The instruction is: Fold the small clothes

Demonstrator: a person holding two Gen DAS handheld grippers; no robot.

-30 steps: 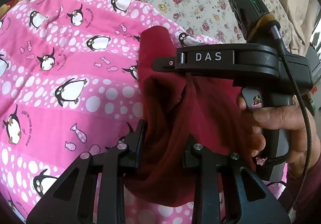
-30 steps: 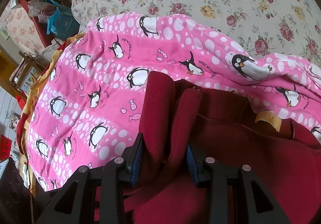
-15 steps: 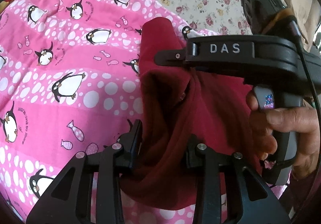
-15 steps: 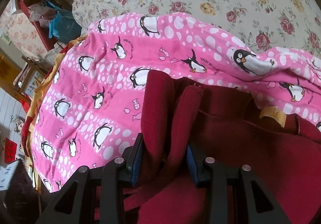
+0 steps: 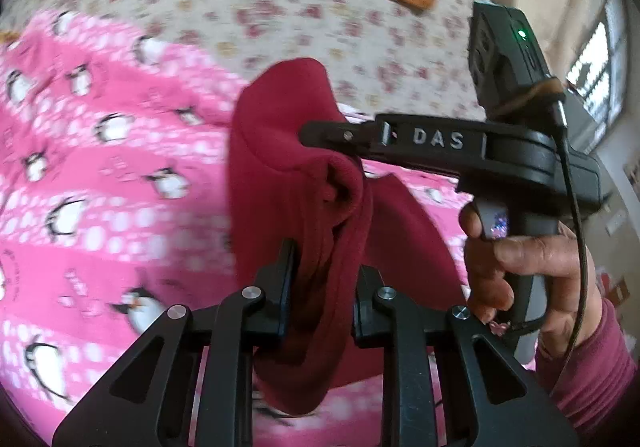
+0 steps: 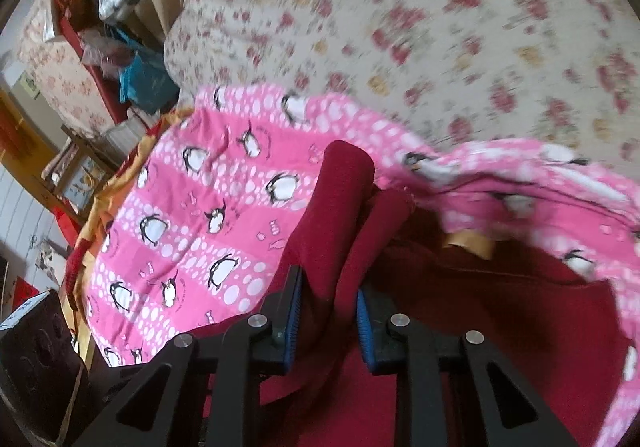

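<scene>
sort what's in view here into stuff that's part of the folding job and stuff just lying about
In the job:
- dark red fleece garment
- left gripper
- right gripper

Lying about:
- pink penguin-print blanket
- cream floral bedspread
- blue plastic bag

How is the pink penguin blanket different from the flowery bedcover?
The penguin blanket is bright pink with white dots and black-and-white penguins; the flowery bedcover is cream with small red and yellow flowers. The penguin blanket lies on top; the flowery bedcover is underneath and spreads out past it. The penguin blanket is rumpled at its far edge; the flowery bedcover looks smoother. Both are printed cloths spread on the bed.
</scene>
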